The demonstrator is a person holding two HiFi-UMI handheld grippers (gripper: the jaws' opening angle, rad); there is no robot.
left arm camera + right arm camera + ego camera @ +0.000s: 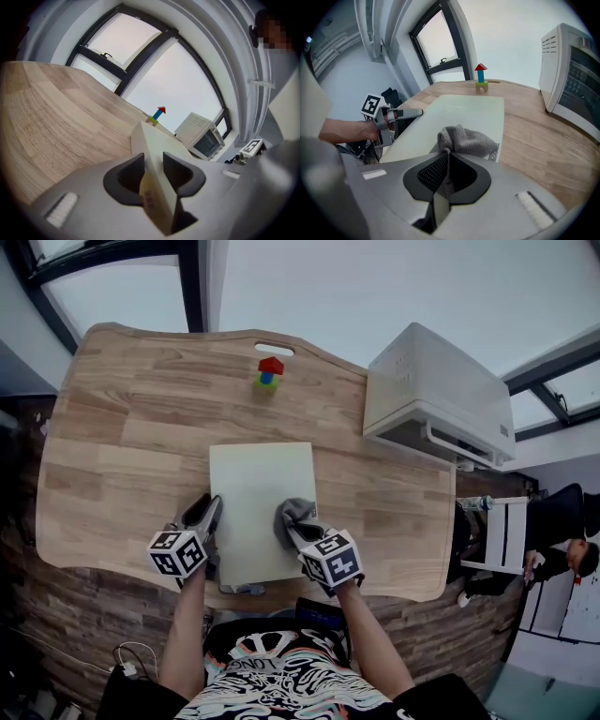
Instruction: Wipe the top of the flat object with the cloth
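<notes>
A pale flat board [258,488] lies in the middle of the wooden table [122,446]. My left gripper [210,509] stands at the board's left edge. In the left gripper view that edge [152,138] runs between the jaws of the left gripper [153,161], which stand wide around it without pressing. My right gripper [292,521] is shut on a bunched grey cloth [296,513], and the cloth [465,138] rests on the near right part of the board [459,108]. The right gripper view also shows the left gripper [407,112] and the hand holding it.
A white microwave oven [436,395] stands at the table's far right. A small toy of stacked coloured blocks [268,371] sits beyond the board, near a slot in the table edge. A metal piece [246,589] sticks out at the board's near edge. A person [562,540] sits off to the right.
</notes>
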